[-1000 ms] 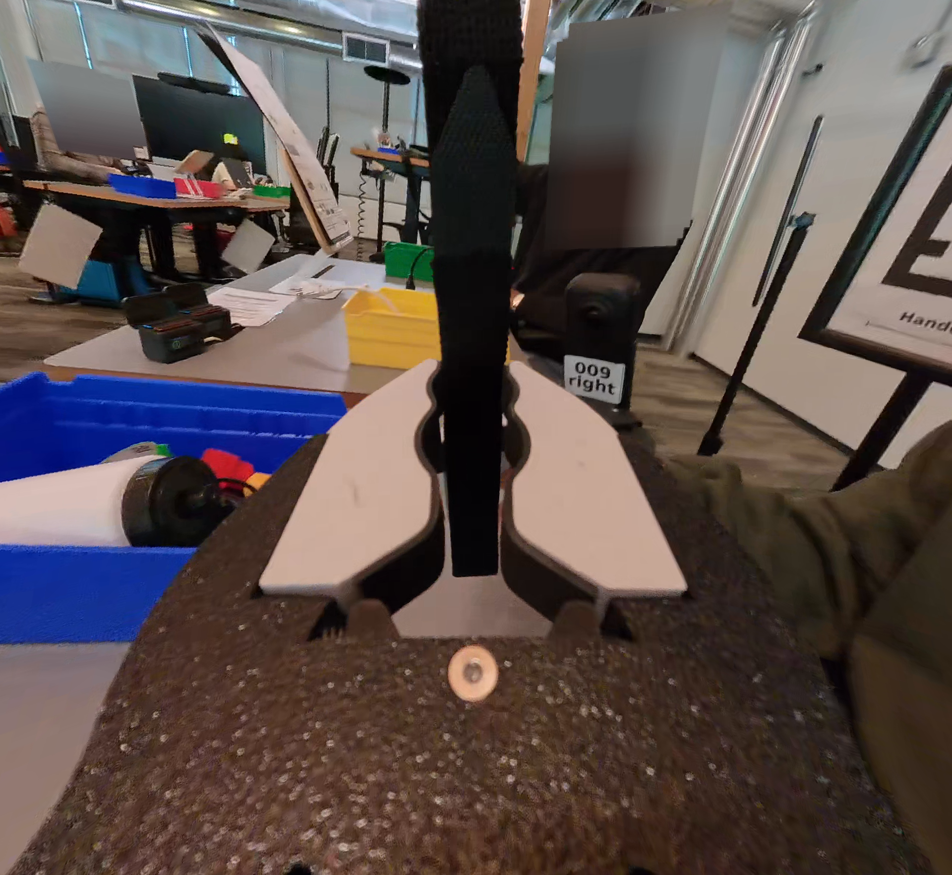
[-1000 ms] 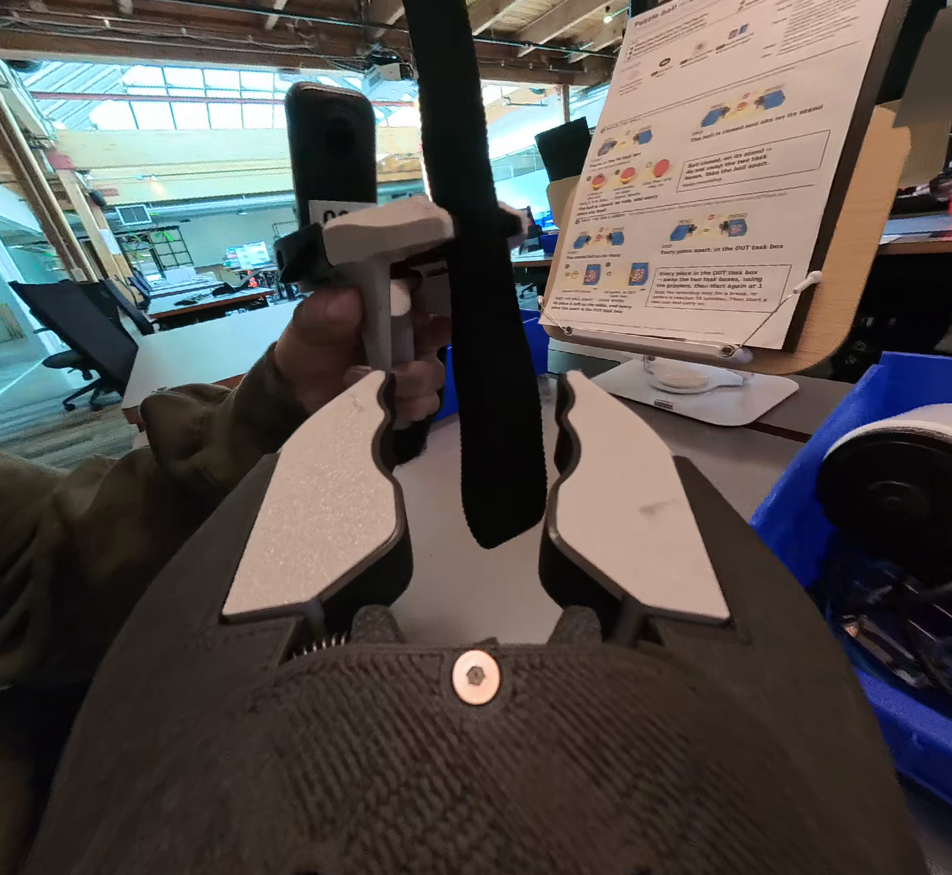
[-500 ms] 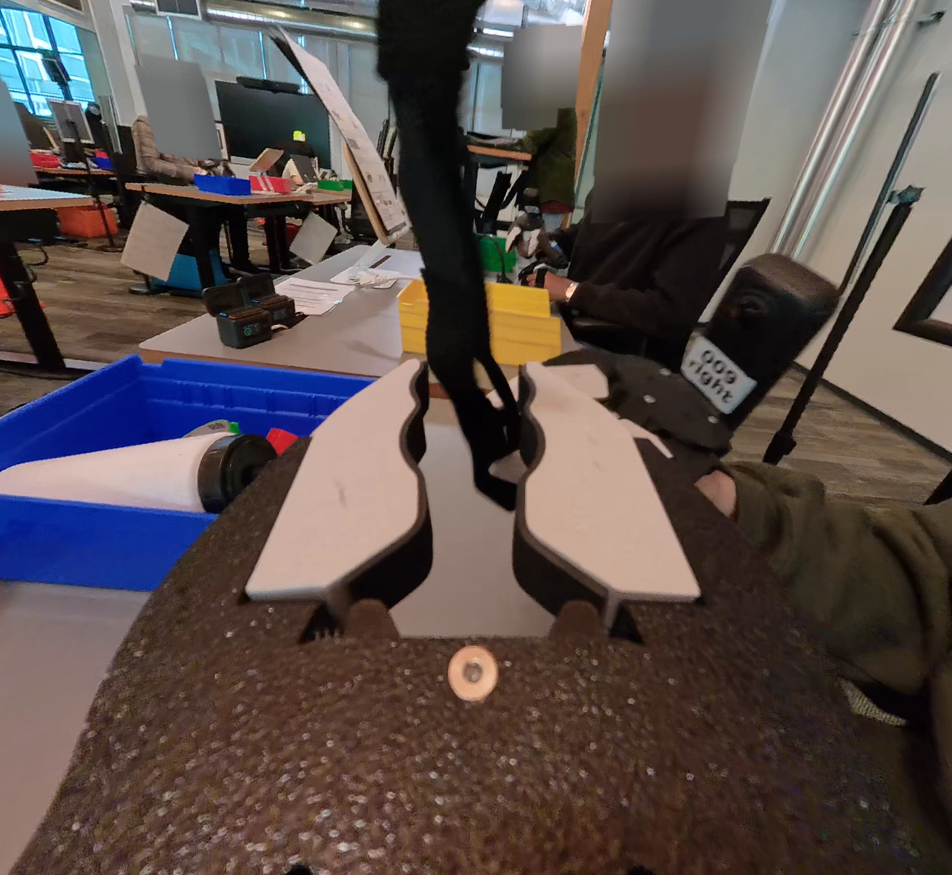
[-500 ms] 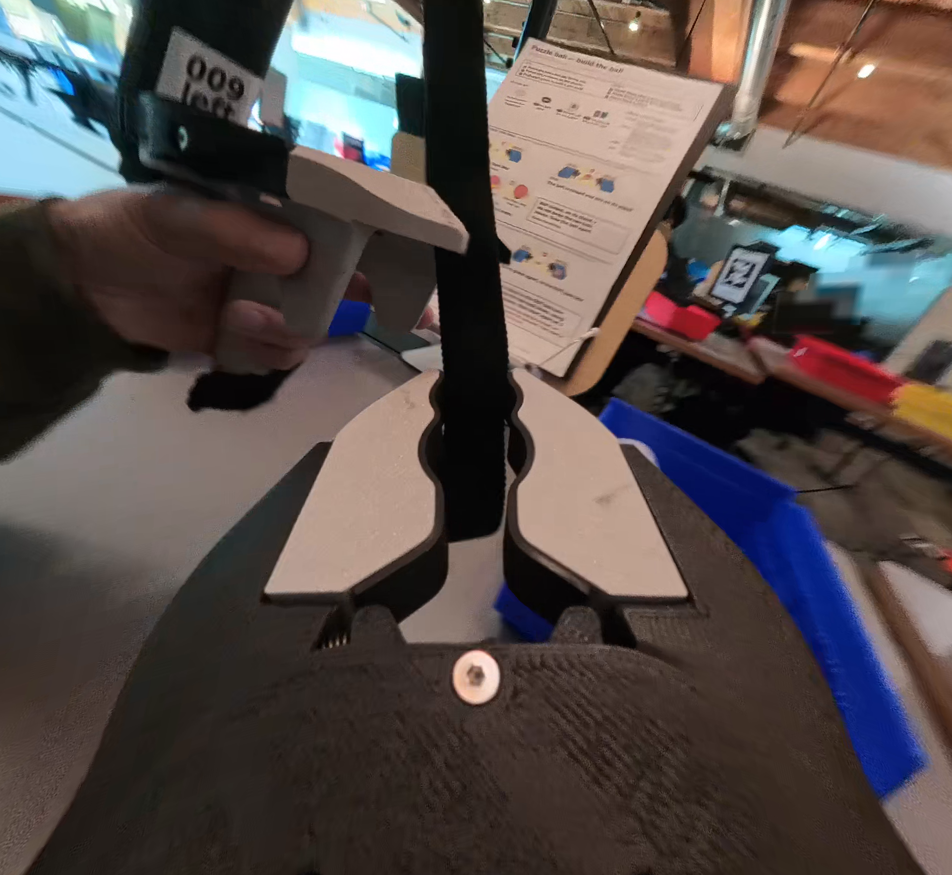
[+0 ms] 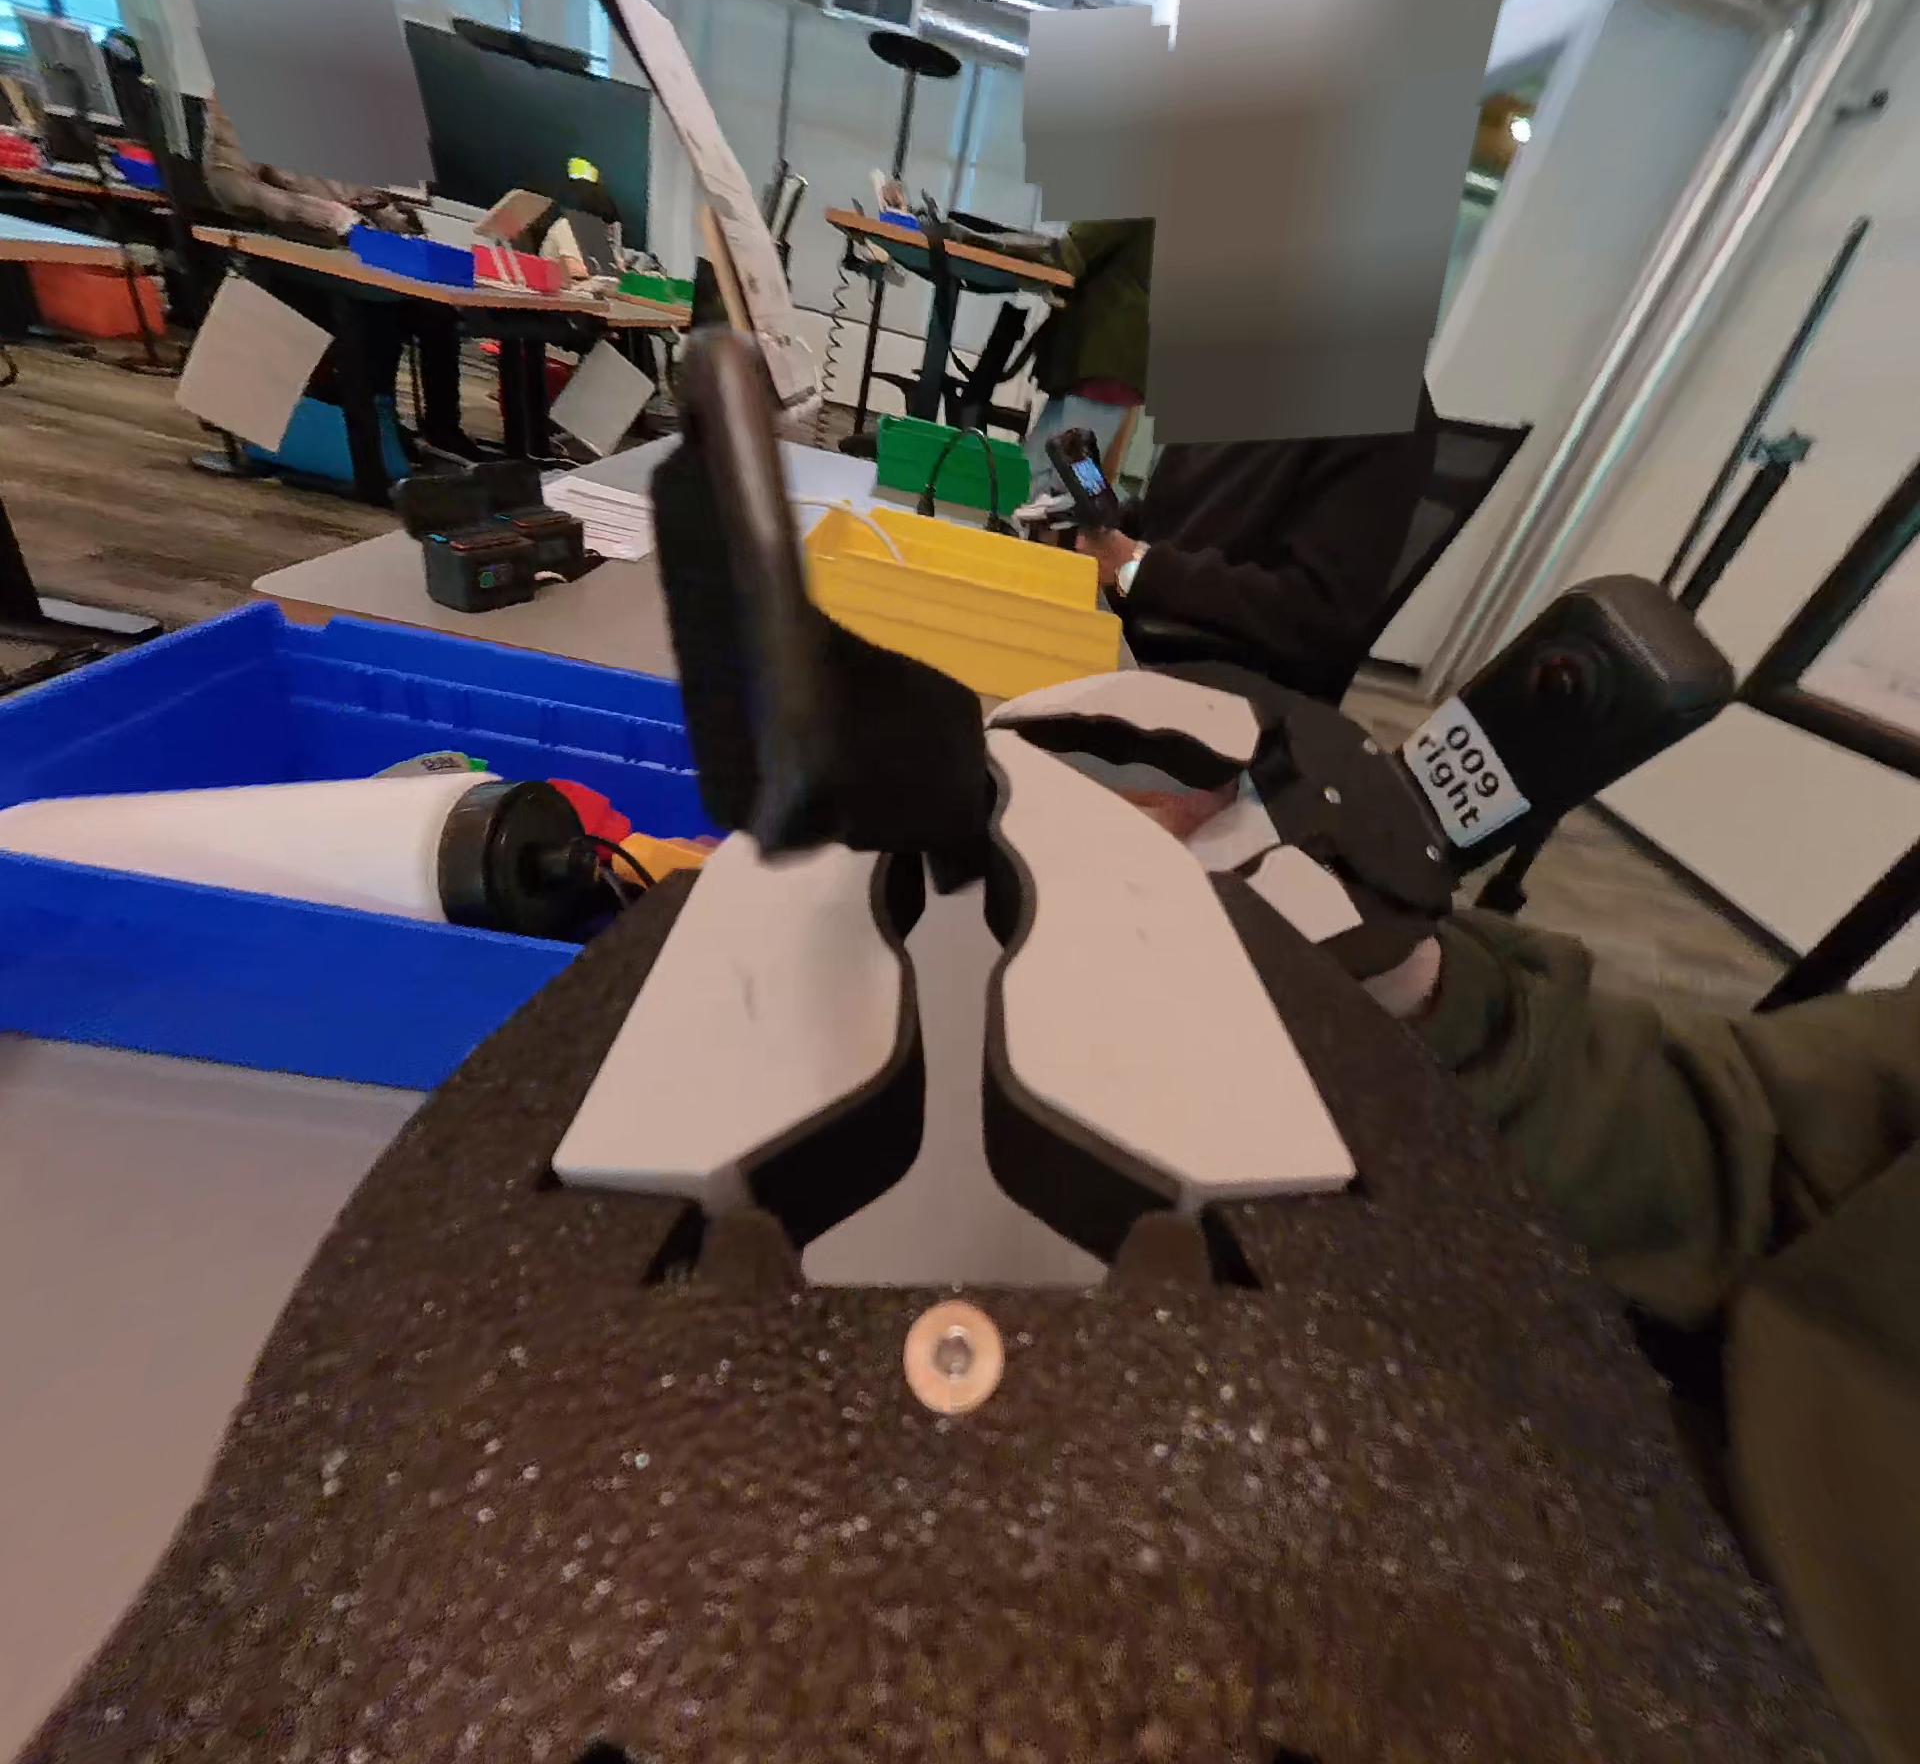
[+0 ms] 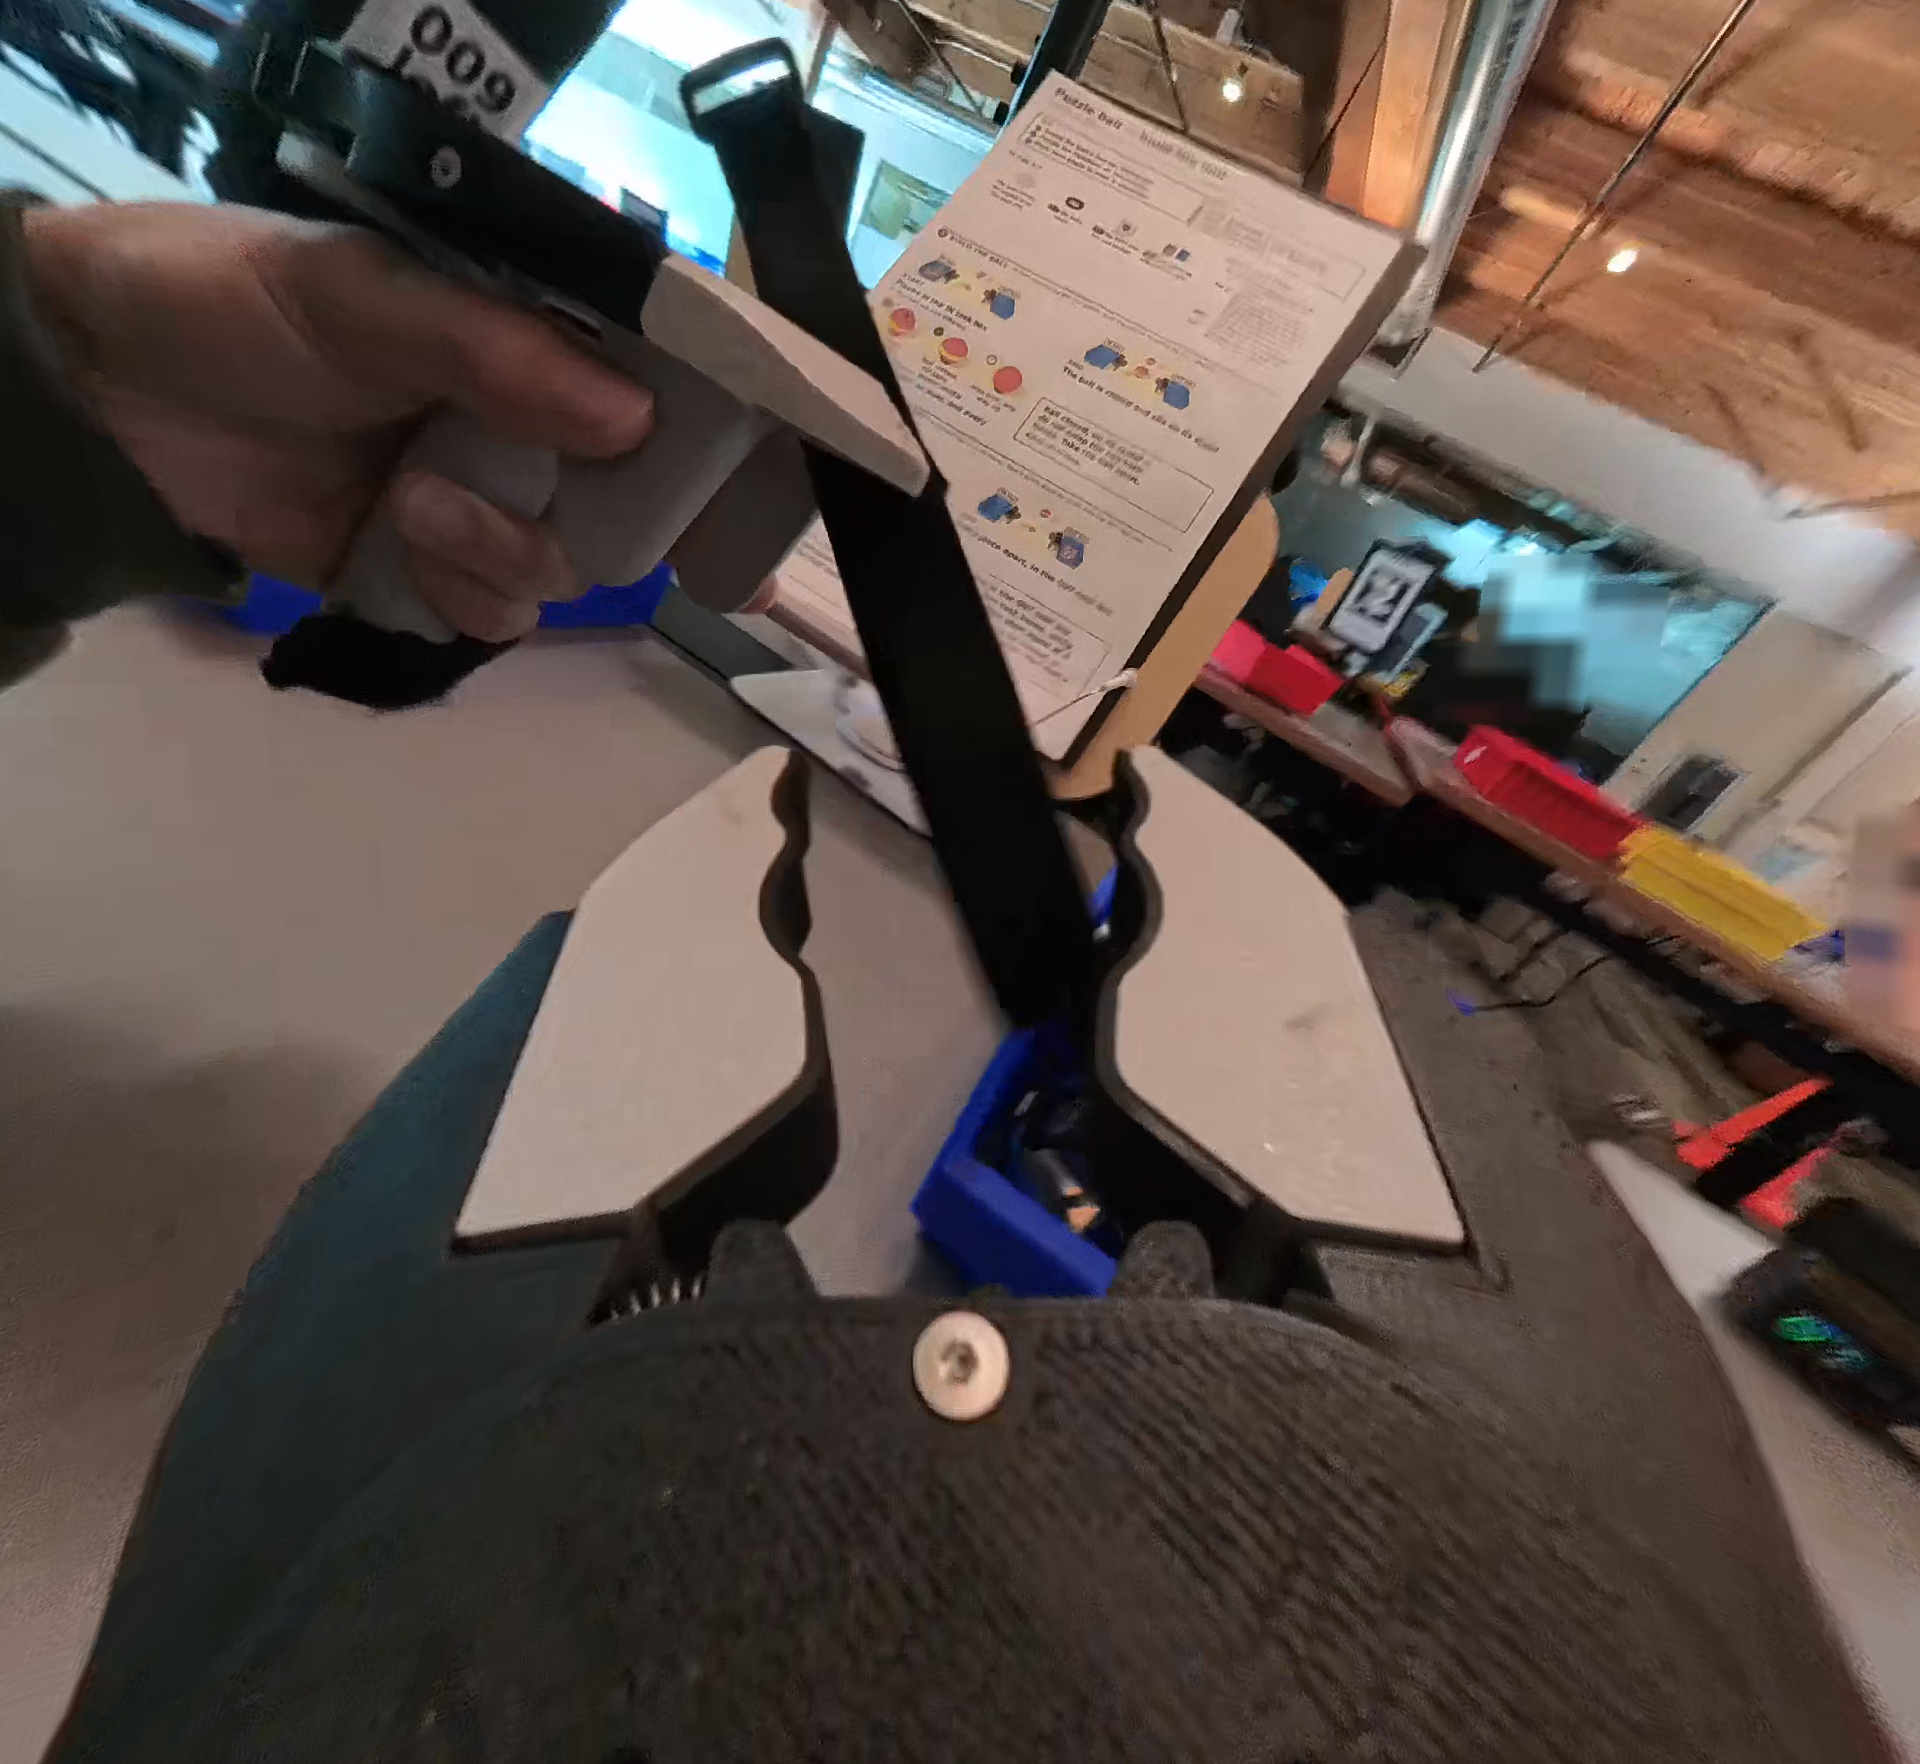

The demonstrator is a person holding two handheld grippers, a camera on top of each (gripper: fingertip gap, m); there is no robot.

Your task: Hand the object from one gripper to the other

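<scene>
While only the left gripper [image 5: 948,867] holds it, the strap [image 5: 821,738] counts as held in the air, above and just right of the blue bin [image 5: 312,987].

- Left jaws: nearly closed, pinching the strap's lower end at the very tips; the rest stands up, bent over.
- Right gripper [image 6: 956,779]: jaws wide apart. The strap slants through the gap and leans on one finger [image 6: 1247,987], not clamped.
- Risk, slip: the grip is shallow and the webbing limp; a tug or twist could pull it free, likely onto the table [image 5: 156,1247] or into the bin.
- Risk, snag: drawing the right gripper away at an angle may catch the strap on its notched finger and drag it out.
- Risk, knock: the grippers sit close together; a hasty parting could bump them.

Surroundings:
- White bottle [image 5: 260,841] with black cap and coloured pieces, inside the bin.
- Yellow bin [image 5: 956,602], behind the blue bin.
- Instruction board [image 6: 1122,384], upright beyond the bin.
- Seated person [image 5: 1268,551], well past the bin.

Nothing blocks the space between the grippers.
</scene>
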